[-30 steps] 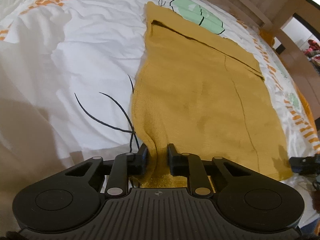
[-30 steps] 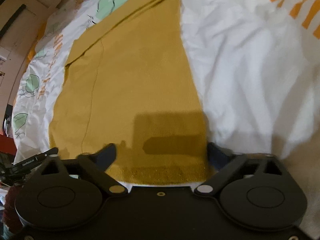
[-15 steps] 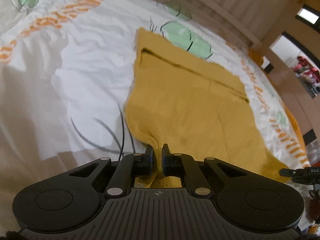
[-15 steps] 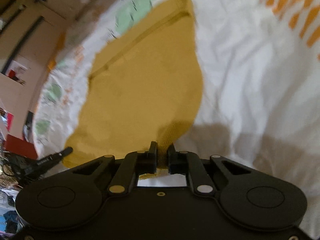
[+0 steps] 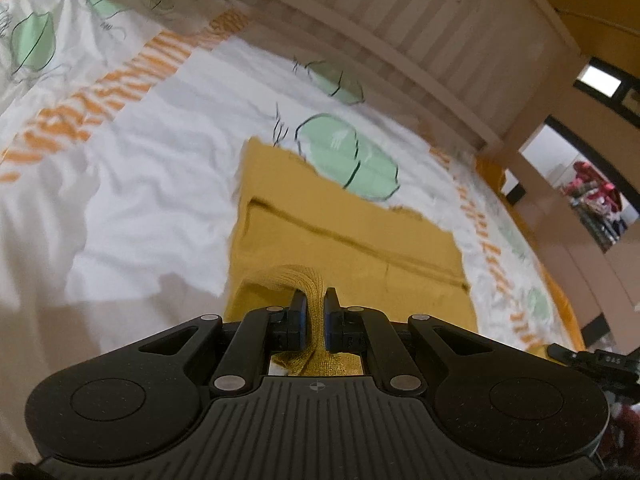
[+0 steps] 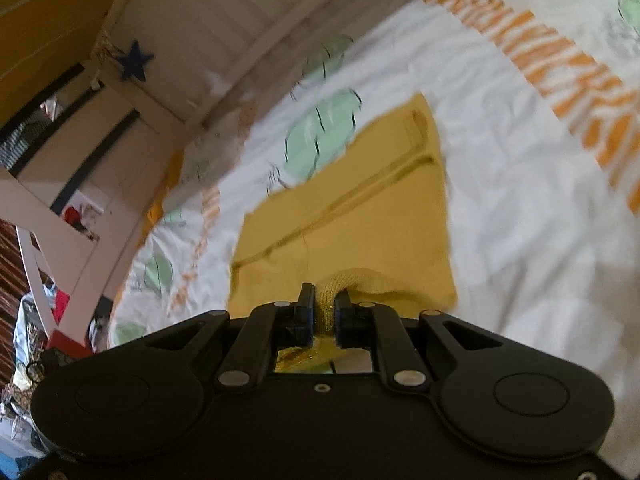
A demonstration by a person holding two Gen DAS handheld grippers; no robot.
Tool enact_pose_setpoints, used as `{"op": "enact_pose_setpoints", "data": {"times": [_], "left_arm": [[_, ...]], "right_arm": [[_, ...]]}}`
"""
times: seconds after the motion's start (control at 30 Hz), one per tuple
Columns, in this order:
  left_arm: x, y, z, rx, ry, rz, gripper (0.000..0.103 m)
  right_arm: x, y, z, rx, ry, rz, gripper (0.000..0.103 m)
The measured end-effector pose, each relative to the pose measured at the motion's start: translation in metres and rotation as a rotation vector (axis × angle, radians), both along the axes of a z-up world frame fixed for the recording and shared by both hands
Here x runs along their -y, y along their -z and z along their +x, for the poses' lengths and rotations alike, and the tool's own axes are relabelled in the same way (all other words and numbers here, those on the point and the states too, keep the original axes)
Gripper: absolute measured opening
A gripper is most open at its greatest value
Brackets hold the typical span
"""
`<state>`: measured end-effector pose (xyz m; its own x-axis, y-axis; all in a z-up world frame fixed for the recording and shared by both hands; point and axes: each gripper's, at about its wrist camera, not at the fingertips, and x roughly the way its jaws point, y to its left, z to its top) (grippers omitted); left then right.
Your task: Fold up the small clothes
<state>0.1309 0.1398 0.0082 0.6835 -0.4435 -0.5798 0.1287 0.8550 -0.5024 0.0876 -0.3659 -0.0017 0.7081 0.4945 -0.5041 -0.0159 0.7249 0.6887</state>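
Observation:
A mustard-yellow knit garment [image 5: 352, 240] lies on a bed, also in the right wrist view [image 6: 360, 216]. My left gripper [image 5: 315, 304] is shut on its near left hem corner, which bunches up between the fingers. My right gripper [image 6: 324, 308] is shut on the near right hem corner. Both corners are lifted off the bed and carried toward the far edge, so the near part curls over the rest. The far edge with its dark seam line still lies flat.
The bed has a white sheet [image 5: 132, 184] printed with green leaves and orange stripes. A slatted wooden bed rail [image 5: 400, 28] runs along the far side, also in the right wrist view [image 6: 224, 28]. The other gripper's tip [image 5: 592, 360] shows at far right.
The right gripper closed from open onto the hem corner. Both grippers then lifted the near hem and moved it forward over the garment, so less cloth shows in front.

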Motion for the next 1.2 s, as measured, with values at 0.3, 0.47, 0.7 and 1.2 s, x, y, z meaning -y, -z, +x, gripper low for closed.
{"op": "enact_pose_setpoints", "data": {"times": [0.3,0.47,0.7,1.2], "left_arm": [[0.010,-0.020,0.062,0.068,-0.010,-0.006,0.007],[0.016,-0.015,0.102,0.069,-0.028,-0.023,0.007],[0.023,0.006,0.157,0.024,-0.052,-0.014,0.007],[0.020,0.064,0.226,-0.080,-0.124,-0.007,0.009]], "right_arm": [[0.018,-0.010,0.062,0.098,0.067,0.003,0.017],[0.026,-0.006,0.103,0.125,0.096,-0.005,0.017],[0.029,0.014,0.162,0.106,0.131,-0.018,0.017],[0.019,0.058,0.239,0.021,0.137,-0.115,0.018]]}}
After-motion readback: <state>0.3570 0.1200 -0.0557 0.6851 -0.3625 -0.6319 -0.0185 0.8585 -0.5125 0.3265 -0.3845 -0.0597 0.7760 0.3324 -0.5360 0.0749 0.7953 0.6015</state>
